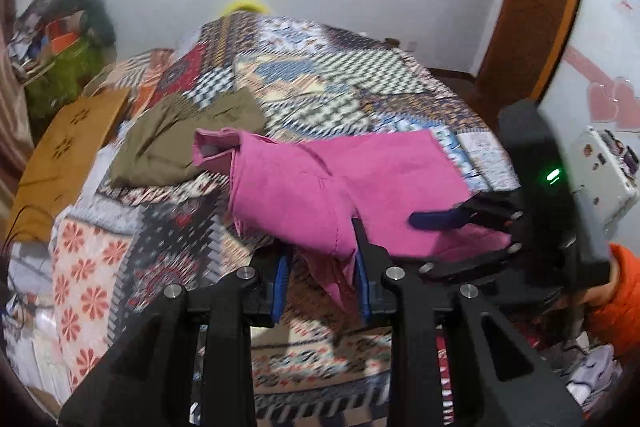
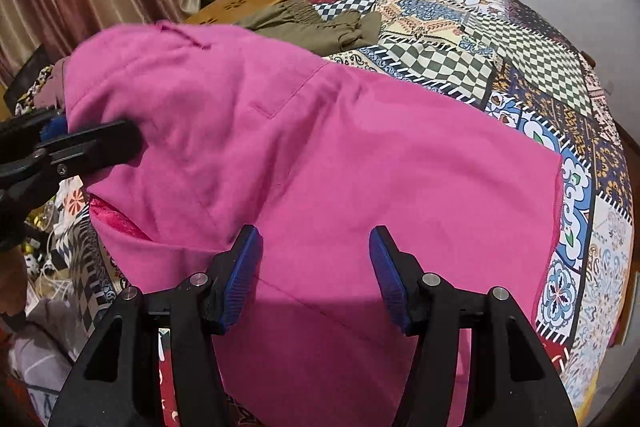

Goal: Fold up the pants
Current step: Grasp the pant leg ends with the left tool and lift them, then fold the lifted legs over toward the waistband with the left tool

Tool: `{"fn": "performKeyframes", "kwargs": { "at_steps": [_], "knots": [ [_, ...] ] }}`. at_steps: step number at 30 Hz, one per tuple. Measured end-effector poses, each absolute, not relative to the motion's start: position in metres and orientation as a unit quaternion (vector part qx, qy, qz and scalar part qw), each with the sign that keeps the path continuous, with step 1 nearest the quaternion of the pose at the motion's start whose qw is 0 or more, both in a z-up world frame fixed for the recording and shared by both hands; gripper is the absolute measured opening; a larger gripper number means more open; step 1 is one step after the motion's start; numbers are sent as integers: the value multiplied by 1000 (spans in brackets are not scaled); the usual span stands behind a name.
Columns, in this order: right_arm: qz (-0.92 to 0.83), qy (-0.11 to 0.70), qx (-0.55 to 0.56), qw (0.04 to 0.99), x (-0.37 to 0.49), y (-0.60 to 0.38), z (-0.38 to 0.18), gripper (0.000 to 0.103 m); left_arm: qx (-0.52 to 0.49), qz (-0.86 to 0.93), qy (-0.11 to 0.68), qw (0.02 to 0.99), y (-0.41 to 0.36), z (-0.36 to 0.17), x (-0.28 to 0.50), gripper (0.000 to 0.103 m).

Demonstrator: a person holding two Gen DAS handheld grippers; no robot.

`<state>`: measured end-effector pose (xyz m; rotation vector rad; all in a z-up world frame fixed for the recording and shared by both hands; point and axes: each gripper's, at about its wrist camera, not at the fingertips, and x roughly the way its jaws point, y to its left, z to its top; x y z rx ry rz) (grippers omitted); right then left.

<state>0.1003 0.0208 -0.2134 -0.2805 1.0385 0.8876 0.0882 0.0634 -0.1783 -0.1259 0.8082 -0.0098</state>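
Pink pants (image 2: 320,147): spread over patchwork bedspread (image 2: 520,39), one end lifted off it. Left gripper (image 1: 320,267): blue pads close together, pinching hanging pink fold. Right gripper (image 2: 316,275): jaws spread, pads over pink cloth, nothing pinched between them. Olive garment (image 1: 188,143): crumpled on bedspread just beyond pants. Brown paper bag (image 1: 68,151): beside bed. Orange sleeve (image 1: 616,291): at right edge of left view.

black plastic left gripper (image 1: 320,259), blue ribbed pads | black right gripper (image 2: 316,267), silver screws, green light | puffy orange sleeve (image 1: 616,291)
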Motion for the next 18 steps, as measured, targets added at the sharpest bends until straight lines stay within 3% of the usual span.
{"fn": "performKeyframes", "kwargs": {
  "at_steps": [18],
  "knots": [
    [379, 465, -43, 799, 102, -49, -197, 53, 15, -46, 394, 918, 17, -163, 107, 26]
  ]
}}
